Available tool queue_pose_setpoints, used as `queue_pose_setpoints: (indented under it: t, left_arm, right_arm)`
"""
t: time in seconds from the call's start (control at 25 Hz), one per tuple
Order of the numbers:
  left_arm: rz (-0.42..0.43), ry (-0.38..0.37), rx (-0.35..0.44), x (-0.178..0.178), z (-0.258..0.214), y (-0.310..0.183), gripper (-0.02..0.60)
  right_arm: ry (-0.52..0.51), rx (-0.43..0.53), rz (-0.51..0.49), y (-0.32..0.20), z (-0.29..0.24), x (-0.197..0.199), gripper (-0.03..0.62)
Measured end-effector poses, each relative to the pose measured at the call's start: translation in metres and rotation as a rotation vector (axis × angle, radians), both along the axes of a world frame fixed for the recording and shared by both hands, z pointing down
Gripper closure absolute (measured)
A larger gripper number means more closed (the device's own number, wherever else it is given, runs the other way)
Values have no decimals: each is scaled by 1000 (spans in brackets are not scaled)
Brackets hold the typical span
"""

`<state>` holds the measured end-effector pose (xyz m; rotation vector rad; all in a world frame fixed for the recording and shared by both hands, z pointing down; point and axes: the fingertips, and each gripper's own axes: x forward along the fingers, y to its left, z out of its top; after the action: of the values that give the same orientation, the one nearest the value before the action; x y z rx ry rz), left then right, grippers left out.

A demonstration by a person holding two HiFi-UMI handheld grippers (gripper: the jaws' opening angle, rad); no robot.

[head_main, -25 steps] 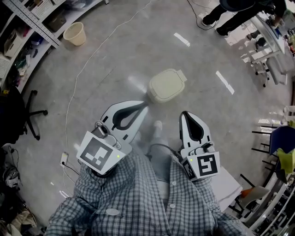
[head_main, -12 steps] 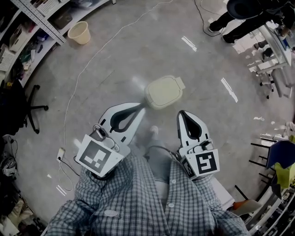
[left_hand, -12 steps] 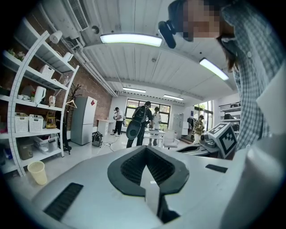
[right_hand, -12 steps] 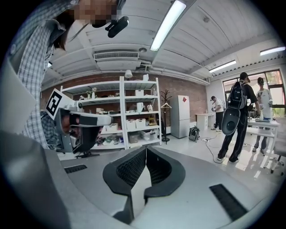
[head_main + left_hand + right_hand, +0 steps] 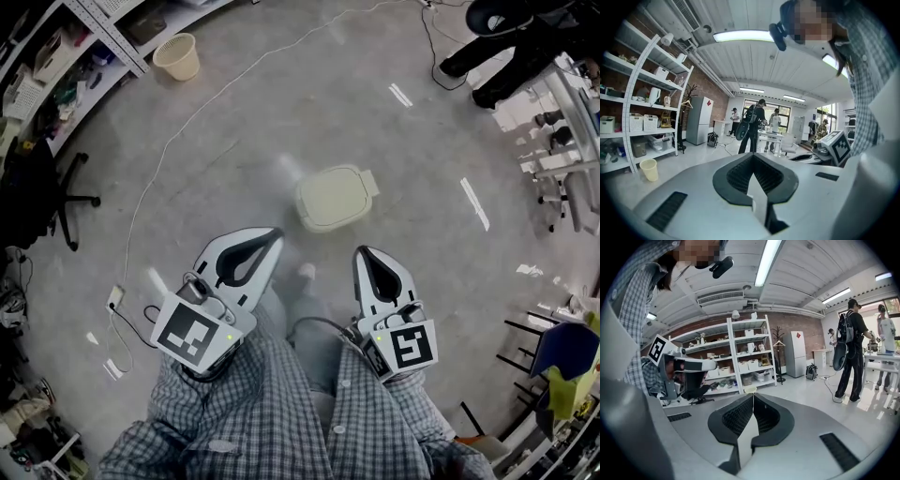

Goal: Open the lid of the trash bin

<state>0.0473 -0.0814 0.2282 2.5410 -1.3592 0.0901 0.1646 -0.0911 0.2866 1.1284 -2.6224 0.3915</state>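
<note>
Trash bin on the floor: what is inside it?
Its cream lid is shut and covers the whole inside, so any contents cannot be seen.

Looks like a shared lab or workshop hall: bare concrete floor (image 5: 281,122) crossed by a loose cable (image 5: 190,120), open metal shelving (image 5: 740,357) with white bins mid-frame in the right gripper view, brick wall (image 5: 811,324) behind, strip lights (image 5: 768,258) overhead, workbenches (image 5: 562,103) at the head view's right edge, office chair (image 5: 56,202) at left

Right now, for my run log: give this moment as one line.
trash bin lid: shut, untouched | left gripper: shut, empty | right gripper: shut, empty | contact: none
</note>
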Motion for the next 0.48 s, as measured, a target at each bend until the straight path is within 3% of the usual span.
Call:
queue_pose_setpoints:
  t: [0.12, 0.48]
  left_arm:
    - [6, -35, -79, 3, 18, 5, 577]
    - [34, -59, -105, -4, 39, -13, 577]
  right_arm:
    - [-14, -6, -18, -3, 5, -2, 576]
    - [-5, -37, -16, -24, 25, -18, 576]
